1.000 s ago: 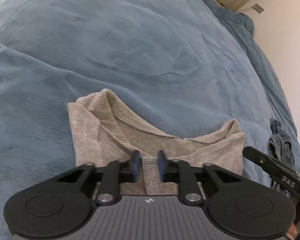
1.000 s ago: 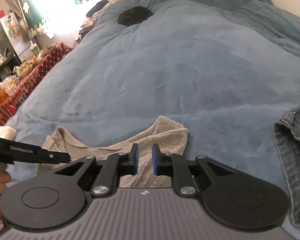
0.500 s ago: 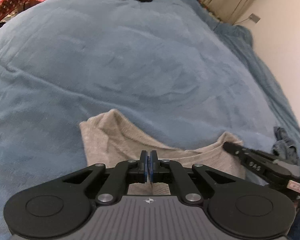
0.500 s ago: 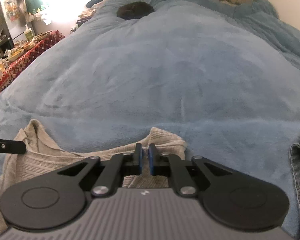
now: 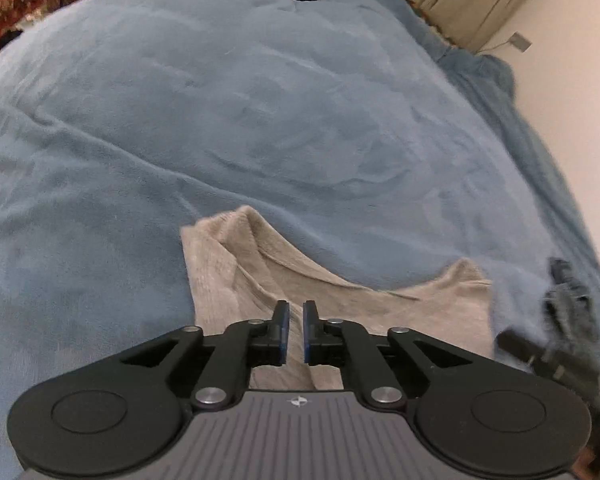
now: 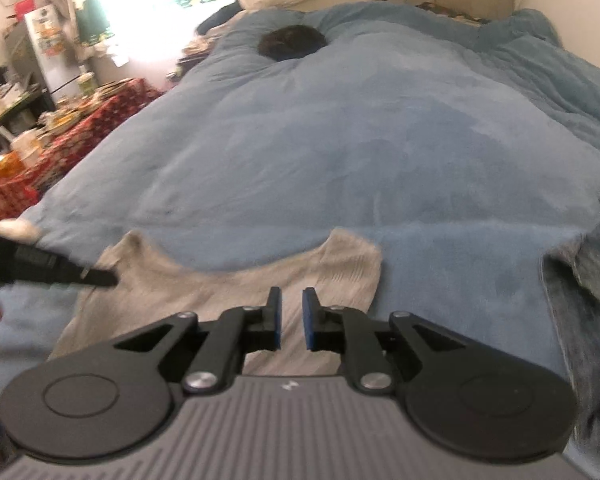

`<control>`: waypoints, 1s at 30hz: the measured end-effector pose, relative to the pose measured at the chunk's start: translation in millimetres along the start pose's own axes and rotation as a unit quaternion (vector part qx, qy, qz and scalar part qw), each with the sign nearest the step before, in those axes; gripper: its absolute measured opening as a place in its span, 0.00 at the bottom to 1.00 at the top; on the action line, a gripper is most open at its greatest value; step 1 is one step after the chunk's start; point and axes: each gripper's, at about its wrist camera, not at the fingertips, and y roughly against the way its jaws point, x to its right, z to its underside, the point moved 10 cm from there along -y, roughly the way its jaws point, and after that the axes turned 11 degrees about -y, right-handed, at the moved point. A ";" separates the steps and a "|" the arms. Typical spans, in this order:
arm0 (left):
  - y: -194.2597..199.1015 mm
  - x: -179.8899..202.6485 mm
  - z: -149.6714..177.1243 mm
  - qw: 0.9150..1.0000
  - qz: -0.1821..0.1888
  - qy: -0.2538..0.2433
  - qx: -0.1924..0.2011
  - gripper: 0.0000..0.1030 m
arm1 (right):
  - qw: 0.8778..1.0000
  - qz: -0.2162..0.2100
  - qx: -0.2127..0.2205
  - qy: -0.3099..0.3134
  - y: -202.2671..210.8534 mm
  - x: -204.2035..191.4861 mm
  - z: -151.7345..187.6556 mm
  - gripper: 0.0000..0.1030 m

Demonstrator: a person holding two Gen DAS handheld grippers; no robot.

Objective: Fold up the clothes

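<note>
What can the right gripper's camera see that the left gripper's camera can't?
Only the right wrist view shows the bright window, the white fridge, the cluttered items on the red tablecloth and denim jeans. Only the left wrist view shows the wall socket. Both show the beige knit top on the blue blanket, the dark round thing far up the bed, and a gap between each gripper's opening jaws.

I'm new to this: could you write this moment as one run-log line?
task: fold clothes | left gripper: opening, empty | right gripper: opening, empty | beige garment: on blue blanket
</note>
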 end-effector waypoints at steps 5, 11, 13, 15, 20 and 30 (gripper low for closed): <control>20.1 18.5 26.8 0.998 0.054 0.012 -0.023 0.17 | 0.999 -0.012 -0.028 0.013 22.6 -15.3 44.3 0.13; 27.5 27.1 62.9 0.993 0.083 0.053 -0.059 0.17 | 0.999 -0.028 -0.036 -0.016 42.9 -21.1 69.5 0.13; 28.5 28.7 71.1 0.993 0.081 0.056 -0.066 0.22 | 0.999 -0.035 -0.033 -0.026 49.9 -21.3 72.6 0.14; 29.5 30.2 78.7 0.993 0.077 0.056 -0.071 0.25 | 0.999 -0.035 -0.030 -0.028 53.9 -21.4 73.9 0.15; 24.0 39.6 88.2 0.993 0.072 0.045 -0.077 0.25 | 0.999 -0.031 -0.026 -0.031 61.4 -20.5 76.3 0.19; 10.7 41.5 90.5 0.994 0.040 0.042 -0.090 0.24 | 0.999 -0.024 -0.022 -0.042 68.5 -12.3 76.1 0.19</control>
